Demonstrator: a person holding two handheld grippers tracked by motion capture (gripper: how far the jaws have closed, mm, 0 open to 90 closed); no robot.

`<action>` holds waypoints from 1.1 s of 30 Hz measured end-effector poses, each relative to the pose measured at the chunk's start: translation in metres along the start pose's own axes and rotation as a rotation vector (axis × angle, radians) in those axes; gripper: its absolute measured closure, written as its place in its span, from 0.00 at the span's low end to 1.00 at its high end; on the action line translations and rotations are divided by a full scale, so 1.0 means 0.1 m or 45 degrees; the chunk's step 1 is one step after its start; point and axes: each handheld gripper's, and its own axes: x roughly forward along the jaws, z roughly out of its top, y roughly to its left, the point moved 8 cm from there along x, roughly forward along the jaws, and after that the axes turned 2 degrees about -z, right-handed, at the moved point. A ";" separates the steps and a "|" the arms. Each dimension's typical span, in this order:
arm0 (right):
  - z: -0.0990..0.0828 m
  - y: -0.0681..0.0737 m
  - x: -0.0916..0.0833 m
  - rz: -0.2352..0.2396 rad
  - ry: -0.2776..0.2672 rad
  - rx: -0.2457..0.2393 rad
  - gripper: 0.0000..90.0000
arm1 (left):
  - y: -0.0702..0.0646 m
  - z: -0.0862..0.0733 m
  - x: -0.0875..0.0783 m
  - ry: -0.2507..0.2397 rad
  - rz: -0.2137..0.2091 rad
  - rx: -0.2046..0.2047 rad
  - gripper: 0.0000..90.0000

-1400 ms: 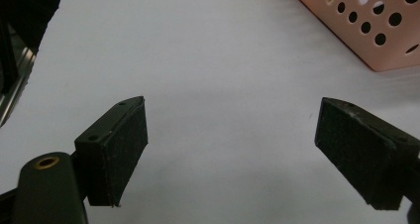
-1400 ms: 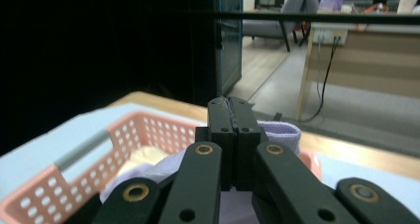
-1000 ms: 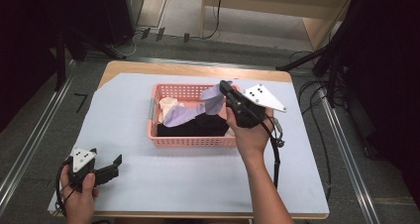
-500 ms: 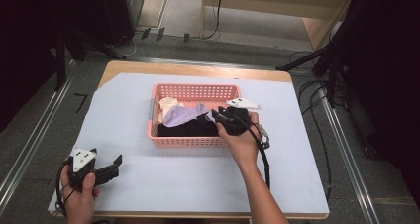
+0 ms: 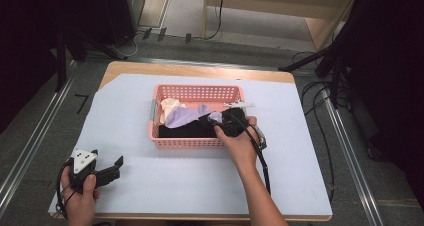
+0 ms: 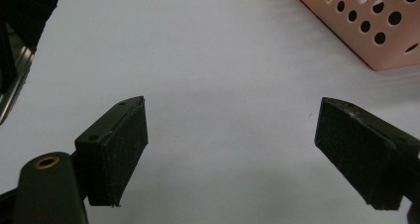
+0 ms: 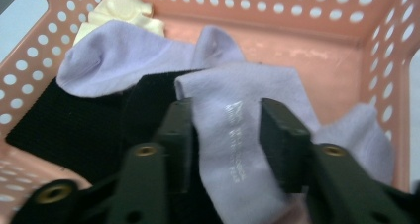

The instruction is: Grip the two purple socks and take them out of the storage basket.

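On the white table, the right gripper's just-opening jaws straddle a lilac sock in the pink basket.

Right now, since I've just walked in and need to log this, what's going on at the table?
A person works with a gripper in each hand. The right gripper is down in the pink basket, its jaws having just been opening, with a lavender sock between them, lying loose over a black cloth. A second lavender sock and a pale yellow piece lie farther back. The left gripper rests open over the white table cover, holding nothing.
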 end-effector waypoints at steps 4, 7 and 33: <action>-0.01 -0.02 -0.02 -0.005 0.031 0.025 0.88 | 0.00 0.00 0.00 0.003 0.000 -0.002 0.16; -0.01 -0.06 -0.04 -0.027 0.014 0.026 0.98 | 0.00 0.00 0.00 0.003 0.000 -0.002 0.16; 0.52 -0.05 -0.69 0.029 -0.700 -0.148 0.99 | 0.00 0.00 0.00 0.007 0.004 0.003 0.16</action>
